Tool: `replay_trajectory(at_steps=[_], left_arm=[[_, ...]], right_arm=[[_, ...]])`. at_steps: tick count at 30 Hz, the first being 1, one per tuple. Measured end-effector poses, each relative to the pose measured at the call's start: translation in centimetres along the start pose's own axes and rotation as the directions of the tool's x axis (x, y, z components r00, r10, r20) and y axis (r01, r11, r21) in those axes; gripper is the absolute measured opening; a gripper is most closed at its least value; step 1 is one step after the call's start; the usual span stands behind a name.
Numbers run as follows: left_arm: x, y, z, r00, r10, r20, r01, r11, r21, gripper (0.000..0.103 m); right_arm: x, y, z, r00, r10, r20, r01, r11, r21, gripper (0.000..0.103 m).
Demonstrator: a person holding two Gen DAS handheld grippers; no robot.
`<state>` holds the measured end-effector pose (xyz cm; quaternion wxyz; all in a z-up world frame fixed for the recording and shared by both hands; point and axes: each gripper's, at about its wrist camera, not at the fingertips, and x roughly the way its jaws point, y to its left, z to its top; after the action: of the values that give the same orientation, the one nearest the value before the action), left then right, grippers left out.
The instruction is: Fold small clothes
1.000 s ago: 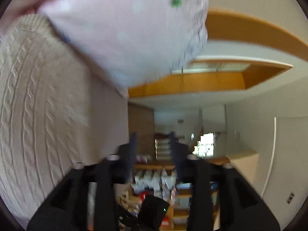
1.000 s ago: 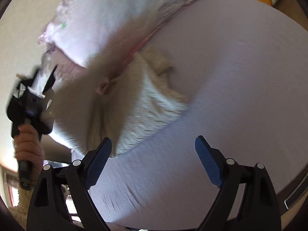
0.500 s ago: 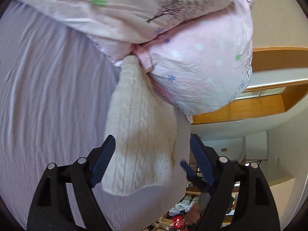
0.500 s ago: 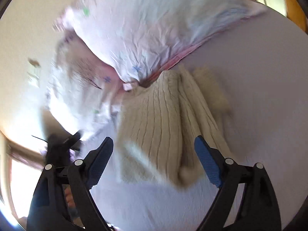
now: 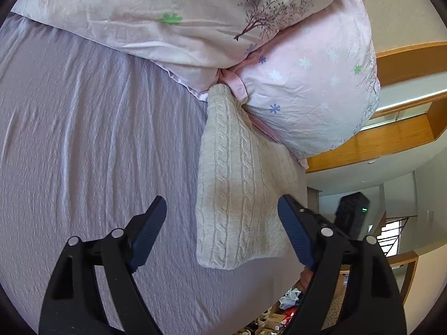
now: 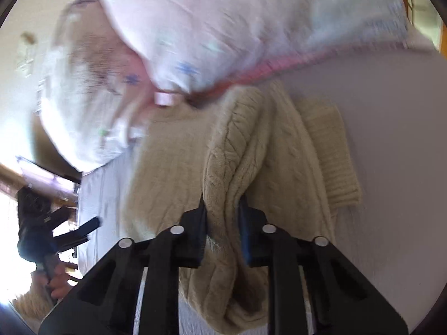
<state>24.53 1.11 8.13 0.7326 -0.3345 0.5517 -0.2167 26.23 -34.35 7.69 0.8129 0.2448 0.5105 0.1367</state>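
Note:
A cream cable-knit sweater [image 5: 240, 184] lies folded on the lilac bed sheet [image 5: 83, 139], its far end against the pink pillows [image 5: 307, 89]. My left gripper [image 5: 220, 223] is open and empty, hovering over the sweater's near edge. In the right wrist view my right gripper [image 6: 222, 209] is shut on a bunched fold of the sweater [image 6: 237, 167], whose ribbed cuff [image 6: 335, 153] lies to the right. The left gripper [image 6: 64, 231] and the hand holding it show at the far left there.
Two pink floral pillows [image 6: 237, 28] lie at the head of the bed. The bed's edge [image 5: 301, 251] runs just right of the sweater, with a cluttered room and wooden railing [image 5: 405, 259] beyond.
My left gripper has swung down from facing the room and opened above the sweater. My right gripper has moved in and closed on a fold of the sweater.

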Motion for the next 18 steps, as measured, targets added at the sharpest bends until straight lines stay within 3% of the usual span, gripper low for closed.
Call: replay_trajectory(at_steps=[3,5,6,7,9,10,12,14,18], left_arm=[[1.1,-0.7,0.2,1.0,0.014,-0.022,-0.013,0.999,0.029,0.082],[1.8,-1.1,0.4,0.999,0.022,-0.028,-0.021,0.999,0.05,0.084],[2.2,-1.3,0.4,0.999,0.026,-0.031,-0.024,0.998,0.056,0.086],[2.8,-1.5,0.5,0.999,0.029,-0.037,-0.026,0.998,0.062,0.087],[4.9,-2.1,0.7,0.996,0.049,-0.081,-0.043,0.996,0.077,0.088],[5.7,-2.3,0.8,0.993,0.055,-0.101,-0.047,0.996,0.078,0.088],[7.9,-2.7,1.0,0.988,0.052,-0.146,-0.042,0.996,0.073,0.088],[9.5,-3.0,1.2,0.984,0.062,-0.165,-0.051,0.996,0.073,0.089],[12.1,-3.1,1.3,0.975,0.103,-0.197,-0.088,0.993,0.082,0.089]], right_arm=[[-3.4,-0.2,1.0,0.991,-0.03,0.131,0.027,0.999,0.029,0.017],[-4.6,-1.7,1.5,0.982,-0.081,0.173,0.067,0.994,0.09,0.017],[-4.5,-2.7,1.5,0.978,-0.126,0.166,0.109,0.988,0.111,0.018],[-3.6,-3.8,1.5,0.978,-0.183,0.103,0.171,0.978,0.118,0.019],[-2.3,-5.5,1.0,0.977,-0.212,0.007,0.208,0.964,0.165,0.032],[-2.6,-6.3,0.4,0.985,-0.174,0.016,0.165,0.96,0.225,0.04],[-3.5,-7.1,-0.3,0.986,-0.147,0.076,0.119,0.949,0.292,0.098],[-3.9,-8.1,-0.9,0.989,-0.107,0.103,0.068,0.941,0.33,0.102],[-1.8,-10.4,-1.3,0.995,-0.1,-0.019,0.1,0.916,0.389,0.101]])
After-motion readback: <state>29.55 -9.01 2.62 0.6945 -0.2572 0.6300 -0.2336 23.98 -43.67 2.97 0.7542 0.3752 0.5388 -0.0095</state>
